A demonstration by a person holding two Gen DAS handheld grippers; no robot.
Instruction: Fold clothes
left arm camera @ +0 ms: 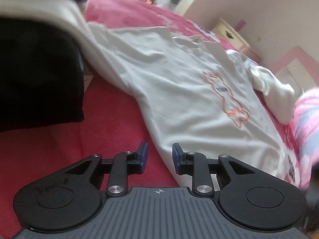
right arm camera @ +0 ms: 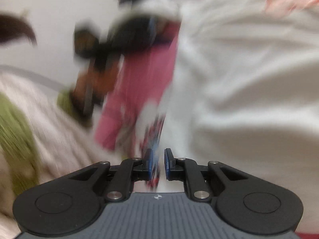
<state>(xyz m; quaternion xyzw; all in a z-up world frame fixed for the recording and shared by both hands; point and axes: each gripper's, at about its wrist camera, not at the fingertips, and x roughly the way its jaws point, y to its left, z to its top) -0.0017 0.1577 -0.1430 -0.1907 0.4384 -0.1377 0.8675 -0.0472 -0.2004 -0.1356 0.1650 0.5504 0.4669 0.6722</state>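
Fingers of the left gripper (left arm camera: 159, 156) stand moderately apart with nothing clamped: red bedcover (left arm camera: 111, 123) shows through the gap, and the hem of the white T-shirt (left arm camera: 169, 75) lies just ahead of the right-hand finger; contact cannot be confirmed. Beyond them the shirt is spread flat on the bed, orange printed motif (left arm camera: 229, 99) facing up. A black block (left arm camera: 37, 73) sits to the left of the fingers, partly draped by shirt fabric and cut off at the edge. Fingers of the right gripper (right arm camera: 158, 164) are drawn to a narrow gap, pinching a thin patterned edge of cloth (right arm camera: 154, 159). Ahead, white cloth (right arm camera: 249, 79) fills the right side. Heavy blur obscures the dark gripper-like shape (right arm camera: 123, 37) beyond; pink fabric (right arm camera: 139, 91) below it.
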